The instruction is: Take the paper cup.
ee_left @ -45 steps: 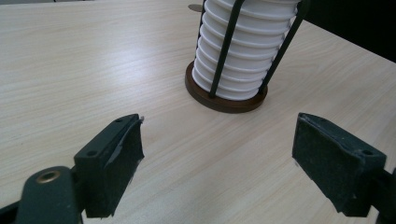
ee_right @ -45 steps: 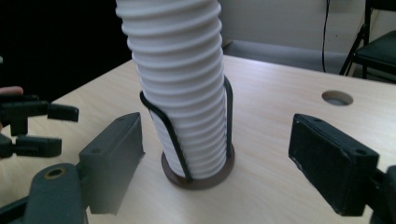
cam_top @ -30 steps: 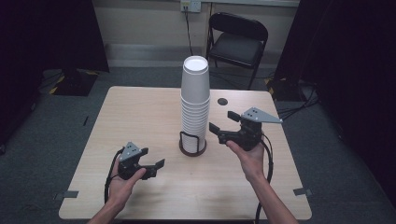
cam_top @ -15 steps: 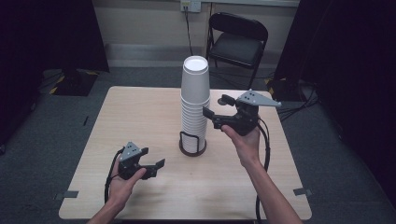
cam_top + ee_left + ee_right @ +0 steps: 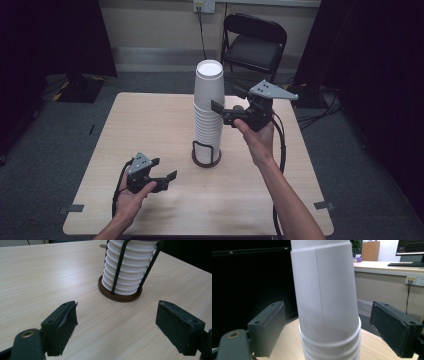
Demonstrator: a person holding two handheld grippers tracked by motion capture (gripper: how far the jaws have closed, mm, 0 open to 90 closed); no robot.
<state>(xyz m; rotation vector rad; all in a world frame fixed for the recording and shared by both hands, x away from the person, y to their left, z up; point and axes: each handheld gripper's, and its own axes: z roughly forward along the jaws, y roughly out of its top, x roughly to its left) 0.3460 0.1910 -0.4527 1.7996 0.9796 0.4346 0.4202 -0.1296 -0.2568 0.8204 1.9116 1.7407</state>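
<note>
We hold the right gripper (image 5: 218, 110) beside the top cup (image 5: 209, 82) of the paper cup stack (image 5: 207, 125), jaws just widening, clasping nothing; our left gripper (image 5: 164, 173) gapes empty near the stack's holder (image 5: 206, 156).

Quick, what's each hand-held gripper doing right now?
Left hand-held gripper: open, holding nothing.
Right hand-held gripper: open around the top cup, jaws just widened.

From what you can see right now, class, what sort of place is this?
Probably a lab or studio set up for recording, not a home: black curtains flank a lone wooden table, a folding chair stands by a bare wall, and a desk with a monitor sits behind.
</note>
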